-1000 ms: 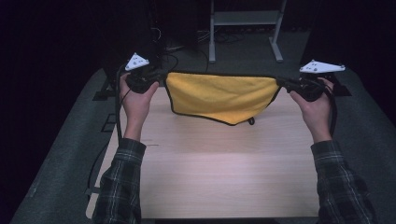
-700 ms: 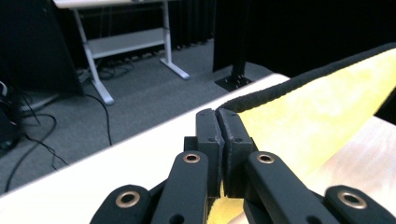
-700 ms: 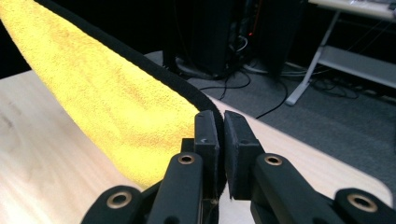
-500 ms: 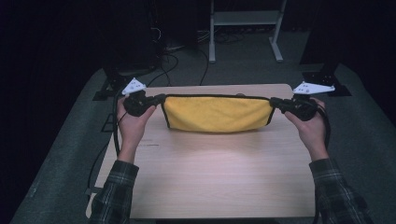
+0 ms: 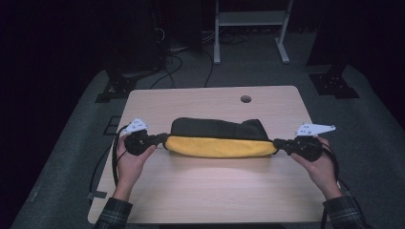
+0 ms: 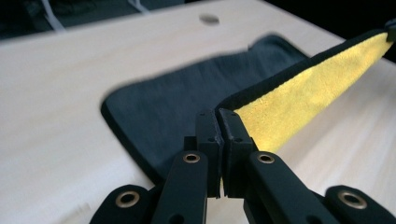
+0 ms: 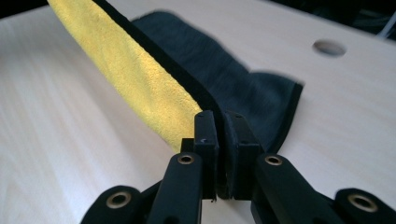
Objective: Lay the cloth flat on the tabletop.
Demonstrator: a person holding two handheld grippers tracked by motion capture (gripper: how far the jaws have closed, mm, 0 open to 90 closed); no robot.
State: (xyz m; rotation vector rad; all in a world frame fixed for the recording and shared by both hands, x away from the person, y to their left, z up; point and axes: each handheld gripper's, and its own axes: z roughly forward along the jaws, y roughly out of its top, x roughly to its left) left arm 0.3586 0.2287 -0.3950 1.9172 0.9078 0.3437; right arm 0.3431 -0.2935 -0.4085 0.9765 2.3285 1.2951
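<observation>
A cloth (image 5: 219,145), yellow on one face and dark grey on the other with a black hem, is stretched across the middle of the wooden table (image 5: 205,191). Its dark far part lies flat on the tabletop while the yellow near edge is held just above it. My left gripper (image 5: 161,140) is shut on the cloth's left corner (image 6: 233,112). My right gripper (image 5: 278,143) is shut on the right corner (image 7: 219,116). In both gripper views the jaws stand pressed together with the hem pinched between them.
A round cable hole (image 5: 246,98) sits near the table's far edge. Beyond the table stand a metal frame (image 5: 250,28), cables on the floor and dark stand bases (image 5: 334,86). Bare tabletop lies in front of the cloth.
Both hands have come down and toward me with the cloth. It hung in the air as a yellow sheet; now its dark far part rests on the table, folded back.
</observation>
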